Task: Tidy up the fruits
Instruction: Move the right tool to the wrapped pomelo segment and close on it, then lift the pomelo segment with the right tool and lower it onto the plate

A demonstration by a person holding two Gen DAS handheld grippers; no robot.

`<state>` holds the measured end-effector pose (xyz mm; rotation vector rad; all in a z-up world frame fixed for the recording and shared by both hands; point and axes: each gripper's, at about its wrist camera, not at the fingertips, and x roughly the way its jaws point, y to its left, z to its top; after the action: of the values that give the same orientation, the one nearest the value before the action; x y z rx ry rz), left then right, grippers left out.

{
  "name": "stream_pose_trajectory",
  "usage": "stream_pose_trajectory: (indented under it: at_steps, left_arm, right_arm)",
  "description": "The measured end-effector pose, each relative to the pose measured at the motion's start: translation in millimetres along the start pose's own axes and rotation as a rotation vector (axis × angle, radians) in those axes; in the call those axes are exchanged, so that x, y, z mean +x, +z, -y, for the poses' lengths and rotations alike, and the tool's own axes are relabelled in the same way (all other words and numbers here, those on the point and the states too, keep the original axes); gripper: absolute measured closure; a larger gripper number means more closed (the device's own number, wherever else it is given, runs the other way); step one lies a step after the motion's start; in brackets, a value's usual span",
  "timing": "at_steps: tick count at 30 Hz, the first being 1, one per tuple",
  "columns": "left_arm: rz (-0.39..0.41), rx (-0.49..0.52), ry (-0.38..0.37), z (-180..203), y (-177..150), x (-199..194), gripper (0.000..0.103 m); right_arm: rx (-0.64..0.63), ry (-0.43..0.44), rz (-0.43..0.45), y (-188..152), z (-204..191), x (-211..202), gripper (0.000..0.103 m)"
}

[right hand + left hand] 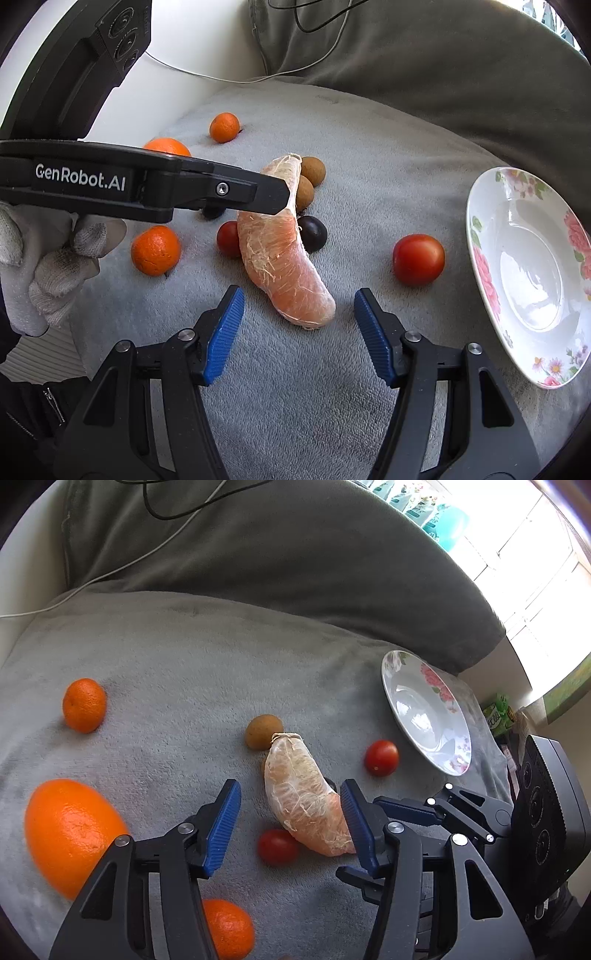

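Peeled pink pomelo segment (284, 258) on grey blanket (369, 166): both grippers, left (290, 821) and right (299, 328), released around it (dark plum (313, 233) and "GenRobot.AI" lettering seen only from right wrist).

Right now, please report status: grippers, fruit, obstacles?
Both hand-held grippers open, left, right. Peeled pale-orange pomelo segment between both, ungripped. Small red cherry tomato touching it. White floral plate empty.
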<state>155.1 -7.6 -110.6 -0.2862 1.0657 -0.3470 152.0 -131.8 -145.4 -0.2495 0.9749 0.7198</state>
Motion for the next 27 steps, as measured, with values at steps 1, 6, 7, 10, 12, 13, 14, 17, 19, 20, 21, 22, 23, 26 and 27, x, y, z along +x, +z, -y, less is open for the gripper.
stream_pose_trajectory:
  at_steps: [1,6,7,10,12,13,14,17,19,20,21,22,23,26,27]
  left_arm:
    - [-0.003,-0.001,-0.002,0.5,0.5,1.6,0.05]
    - [-0.011,0.006,-0.006,2.9,0.4,3.8,0.055]
    - [-0.013,0.006,-0.006,3.1,0.5,4.6,0.057]
    - [-0.018,0.004,-0.01,3.1,1.4,7.2,0.061]
    - [-0.02,0.001,-0.015,2.2,0.9,8.1,0.062]
    - [-0.02,-0.001,-0.019,1.8,0.9,8.3,0.064]
    - [-0.02,-0.001,-0.022,1.8,1.0,8.2,0.064]
    - [-0.014,0.004,-0.019,2.5,0.1,7.7,0.065]
    - [-0.011,0.004,-0.02,1.7,-0.1,7.0,0.065]
    - [-0.009,0.003,-0.02,1.9,0.0,7.2,0.065]
    - [-0.008,0.002,-0.022,1.7,-0.3,7.2,0.066]
    - [-0.006,0.002,-0.024,1.2,-0.5,7.1,0.066]
    - [-0.004,0.0,-0.025,0.7,-0.4,6.7,0.066]
    - [0.004,0.002,-0.029,-1.1,-0.7,3.6,0.067]
    - [0.006,0.002,-0.029,-0.8,-0.7,3.3,0.067]
  right_arm:
    - [-0.002,-0.001,-0.003,0.5,-0.5,0.6,0.038]
    - [-0.01,-0.006,-0.011,1.0,0.3,3.2,0.044]
    - [-0.008,-0.007,-0.011,1.3,1.0,3.8,0.044]
    - [-0.012,-0.016,-0.009,2.9,-0.6,6.5,0.047]
    - [-0.019,-0.023,-0.009,4.8,-1.8,10.2,0.048]
    - [-0.023,-0.026,-0.01,3.1,-2.6,9.3,0.049]
    - [-0.028,-0.028,-0.01,3.5,-3.5,8.3,0.05]
    - [-0.033,-0.017,-0.01,3.7,-5.4,4.1,0.057]
    - [-0.033,-0.018,-0.008,1.7,-7.3,1.8,0.06]
    - [-0.032,-0.017,-0.007,1.6,-5.9,1.9,0.06]
    - [-0.027,-0.013,-0.006,1.4,-4.7,1.7,0.061]
    - [-0.022,-0.009,-0.005,1.3,-3.7,1.6,0.061]
    - [-0.019,-0.008,-0.005,1.2,-3.3,1.5,0.061]
    - [-0.02,-0.013,-0.002,1.4,-4.0,2.8,0.061]
    - [-0.022,-0.015,-0.002,1.8,-4.5,3.4,0.061]
